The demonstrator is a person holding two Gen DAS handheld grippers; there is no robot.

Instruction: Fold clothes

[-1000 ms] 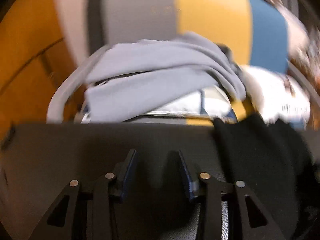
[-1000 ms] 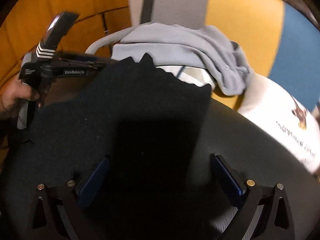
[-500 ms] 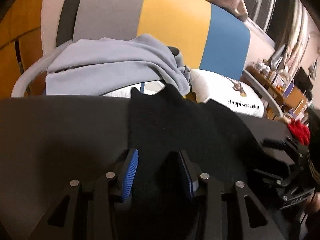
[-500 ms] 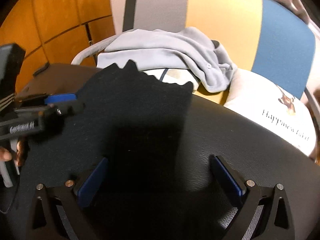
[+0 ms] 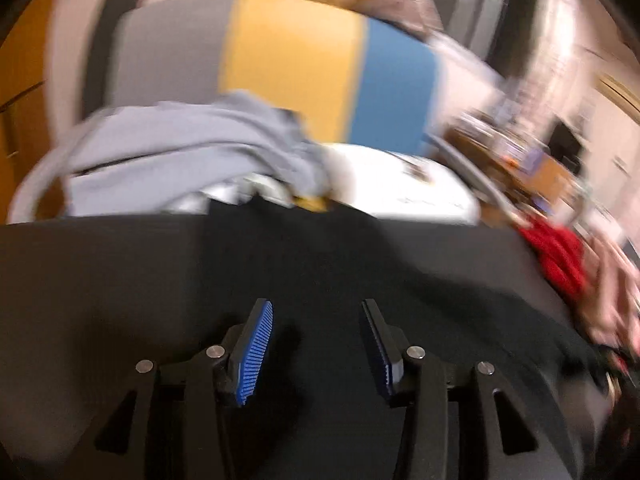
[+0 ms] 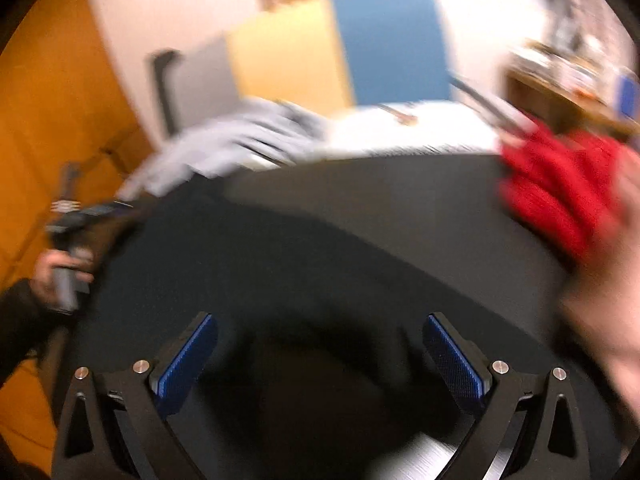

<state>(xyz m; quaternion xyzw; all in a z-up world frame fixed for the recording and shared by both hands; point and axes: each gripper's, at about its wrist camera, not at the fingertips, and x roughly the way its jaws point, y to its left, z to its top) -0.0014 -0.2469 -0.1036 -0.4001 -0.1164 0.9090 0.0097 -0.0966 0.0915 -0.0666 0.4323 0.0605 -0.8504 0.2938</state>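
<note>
1. We hold our left gripper low over the black cloth, its blue pads partly apart and nothing between them. We judge it poised there to take hold of the fabric, not to carry it.

2. Our right gripper has its fingers spread wide over the same black cloth and is empty too. We read that wide gap as readiness for a broad pinch at an edge or fold line.

3. The black cloth lies spread flat across the dark table, which we take as the working surface for the fold. How many folds it already has, the blur will not let us tell.

4. The grey garment is heaped on the chair just beyond the table's far edge, beside a white cushion. We judge it is waiting its turn there, off the folding surface.

5. A red cloth sits at the table's right edge, clear of the black one.

6. From the right wrist view, our left hand shows at the far left gripping its tool handle. Both views are smeared by motion, so fine edges of the cloth cannot be made out.
</note>
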